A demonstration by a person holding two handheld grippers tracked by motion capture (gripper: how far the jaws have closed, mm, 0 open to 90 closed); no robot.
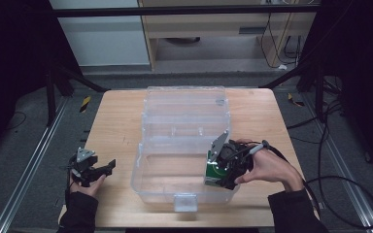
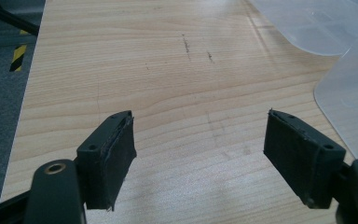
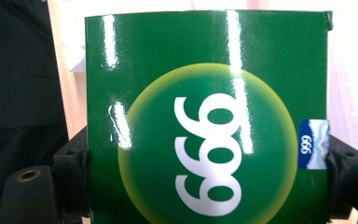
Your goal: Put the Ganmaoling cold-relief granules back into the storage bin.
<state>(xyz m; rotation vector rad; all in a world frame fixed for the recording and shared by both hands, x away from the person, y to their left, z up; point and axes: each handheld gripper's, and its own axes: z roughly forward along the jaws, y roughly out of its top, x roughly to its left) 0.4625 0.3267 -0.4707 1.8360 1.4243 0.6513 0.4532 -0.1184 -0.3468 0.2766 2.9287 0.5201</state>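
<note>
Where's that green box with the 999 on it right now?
In the high view the green box is clamped in the right gripper, at the right end of the clear plastic bin, near the table's front edge.

Glossy green carton [image 3: 207,116]; clear plastic box [image 1: 184,145]; matt wood table [image 2: 144,70].

High view dim; surroundings near black, surface [image 1: 121,121] evenly lit from above, soft shadows. Right gripper view: white glare streaks on glossy green box [image 3: 207,116], background at right overexposed. Left gripper view sharp, even light, faint shadows.
</note>
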